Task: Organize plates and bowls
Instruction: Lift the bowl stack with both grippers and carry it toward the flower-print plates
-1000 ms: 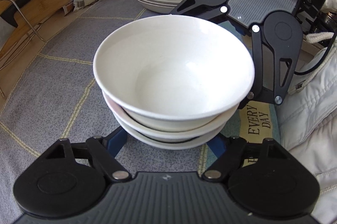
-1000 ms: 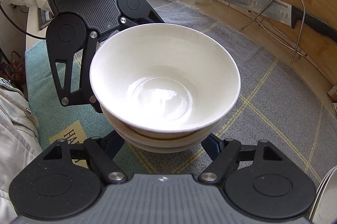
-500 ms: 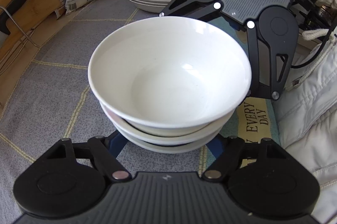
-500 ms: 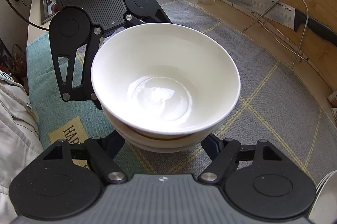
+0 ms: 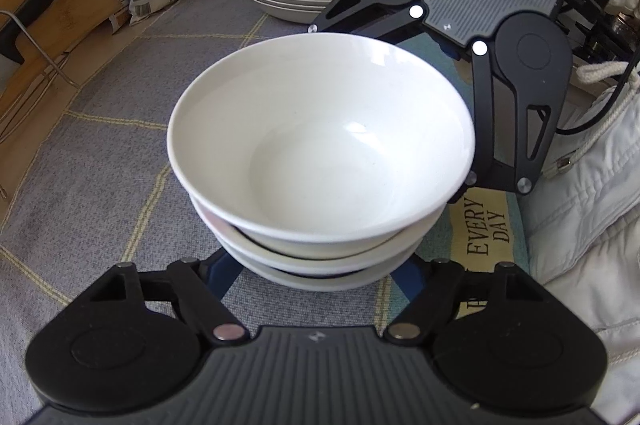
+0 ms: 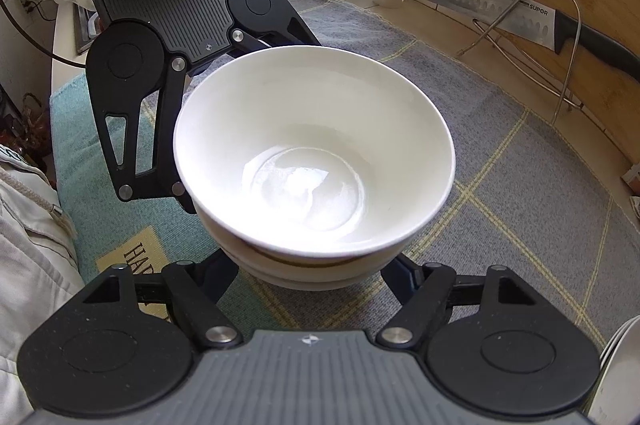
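Bowl stack (image 5: 320, 161) cradled between left tongs (image 5: 316, 277) and right tongs (image 6: 310, 277) for steadiness; fingertips hidden beneath, grip state unclear.

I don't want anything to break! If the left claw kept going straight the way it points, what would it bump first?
Probably the stack of white ceramic bowls, sitting right between the left claw fingers already.

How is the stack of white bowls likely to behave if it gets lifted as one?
The bowl stack is probably heavy for its size: three thick, ceramic-looking bowls are nested together. The top bowl sits loosely, with a gap showing under its rim, so it may shift or rattle if tilted. The glossy glaze suggests a slippery, chip-prone surface.
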{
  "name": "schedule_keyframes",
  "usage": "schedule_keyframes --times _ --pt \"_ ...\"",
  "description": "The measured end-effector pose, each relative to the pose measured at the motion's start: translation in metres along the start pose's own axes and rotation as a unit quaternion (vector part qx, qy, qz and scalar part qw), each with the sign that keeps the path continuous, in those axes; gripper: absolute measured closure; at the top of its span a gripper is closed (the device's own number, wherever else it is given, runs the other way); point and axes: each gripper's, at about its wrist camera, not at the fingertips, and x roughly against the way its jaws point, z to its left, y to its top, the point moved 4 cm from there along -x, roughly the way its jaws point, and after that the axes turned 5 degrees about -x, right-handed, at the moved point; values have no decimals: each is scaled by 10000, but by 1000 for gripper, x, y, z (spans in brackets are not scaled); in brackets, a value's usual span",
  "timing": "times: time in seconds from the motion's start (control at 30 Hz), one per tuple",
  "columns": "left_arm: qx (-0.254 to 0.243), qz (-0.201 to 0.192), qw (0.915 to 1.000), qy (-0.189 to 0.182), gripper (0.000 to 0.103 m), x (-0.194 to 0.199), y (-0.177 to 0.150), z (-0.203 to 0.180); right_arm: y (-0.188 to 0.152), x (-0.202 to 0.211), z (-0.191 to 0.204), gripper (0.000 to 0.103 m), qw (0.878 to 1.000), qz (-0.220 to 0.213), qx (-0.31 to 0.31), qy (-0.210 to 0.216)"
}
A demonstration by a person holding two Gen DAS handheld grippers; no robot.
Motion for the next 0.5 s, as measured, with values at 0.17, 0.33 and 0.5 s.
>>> schedule_keyframes --times 0.17,0.33,0.5 --pt "80 21 9999 61 25 3 2 -2 0 6 -2 22 10000 -36 24 66" --pt "158 26 9997 161 25 5 10 -4 -3 17 -6 22 9998 -74 91 129" --pt "308 1 9993 197 25 1 21 -5 -8 30 -12 22 9995 -70 264 127"
